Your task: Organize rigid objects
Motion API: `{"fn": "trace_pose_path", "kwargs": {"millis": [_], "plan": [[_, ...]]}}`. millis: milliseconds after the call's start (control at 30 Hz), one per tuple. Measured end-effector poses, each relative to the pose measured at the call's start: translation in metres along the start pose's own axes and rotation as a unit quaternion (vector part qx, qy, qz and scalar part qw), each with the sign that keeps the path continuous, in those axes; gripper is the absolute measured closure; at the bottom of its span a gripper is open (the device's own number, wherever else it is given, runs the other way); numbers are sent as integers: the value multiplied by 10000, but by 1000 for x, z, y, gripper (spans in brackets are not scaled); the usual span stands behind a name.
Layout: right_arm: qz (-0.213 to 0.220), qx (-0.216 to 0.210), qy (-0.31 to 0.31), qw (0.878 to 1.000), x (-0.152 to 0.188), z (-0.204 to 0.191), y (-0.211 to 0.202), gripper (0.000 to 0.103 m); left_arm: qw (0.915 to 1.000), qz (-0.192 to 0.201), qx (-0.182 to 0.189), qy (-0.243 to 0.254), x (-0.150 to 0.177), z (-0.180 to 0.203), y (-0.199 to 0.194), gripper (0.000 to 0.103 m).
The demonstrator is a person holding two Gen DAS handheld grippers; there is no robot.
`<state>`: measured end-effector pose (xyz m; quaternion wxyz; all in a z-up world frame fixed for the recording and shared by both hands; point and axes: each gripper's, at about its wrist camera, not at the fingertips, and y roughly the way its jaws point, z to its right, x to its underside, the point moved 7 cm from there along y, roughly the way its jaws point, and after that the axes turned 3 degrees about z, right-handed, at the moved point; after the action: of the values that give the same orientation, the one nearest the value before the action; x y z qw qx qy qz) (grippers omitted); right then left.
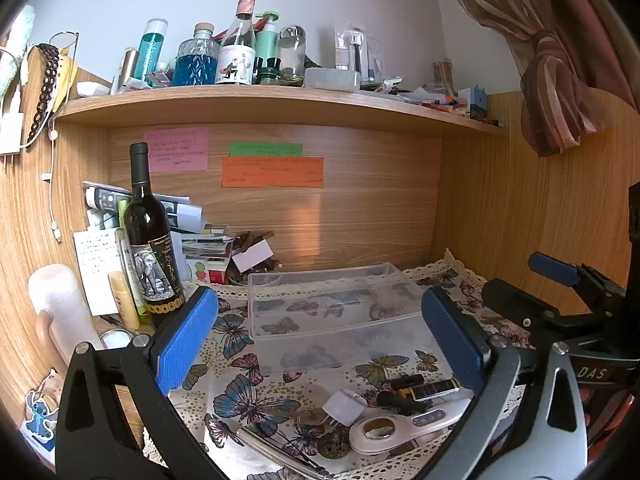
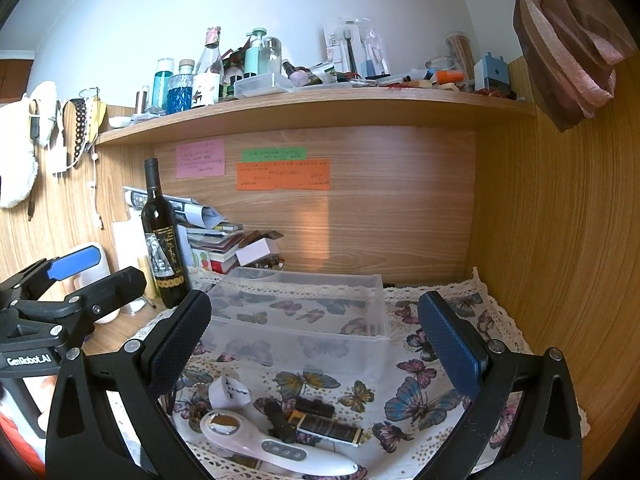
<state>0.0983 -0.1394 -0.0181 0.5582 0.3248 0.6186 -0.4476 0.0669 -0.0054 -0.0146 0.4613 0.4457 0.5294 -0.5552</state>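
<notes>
Left wrist view
My left gripper (image 1: 320, 332): jaws spread wide, holding nothing, blue pads low in the frame on either side.
Clear plastic storage box (image 1: 332, 304): centre of the frame, between my pads and beyond them, on the butterfly-print tablecloth (image 1: 248, 396).
Loose items: bottom centre, a white handheld device with a round metal head (image 1: 400, 426), a white plug adapter (image 1: 344, 407) touching it, and a dark tube with a gold band (image 1: 430, 390) just right.
Dark wine bottle with an elephant label (image 1: 150, 240): left of centre, upright; the script on its label is too small to read.
My right gripper (image 1: 560, 280): right edge; the letters "DAS" show on its body.
Notes: pink (image 1: 176, 155), green and orange sheets on the wooden back panel, writing illegible.

Right wrist view
My right gripper (image 2: 316, 340): jaws released and far apart, empty.
Box (image 2: 304, 320): centre, straight ahead between the pads.
Device (image 2: 276, 444): bottom centre, tube (image 2: 326, 428) touching its right side.
My left gripper (image 2: 74, 280): left edge, its body marked "GenRobot.AI".
Shelf (image 2: 320, 104): upper frame, crowded with bottles; their labels unreadable.
</notes>
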Motion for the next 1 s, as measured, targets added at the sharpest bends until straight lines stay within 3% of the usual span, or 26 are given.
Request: {"fn": "trace_pose_path", "kwargs": {"millis": [1000], "plan": [[-23,-19,46,10000,1,-1,-1,0,10000,16,36,-40,-1,0,-3,0]]}}
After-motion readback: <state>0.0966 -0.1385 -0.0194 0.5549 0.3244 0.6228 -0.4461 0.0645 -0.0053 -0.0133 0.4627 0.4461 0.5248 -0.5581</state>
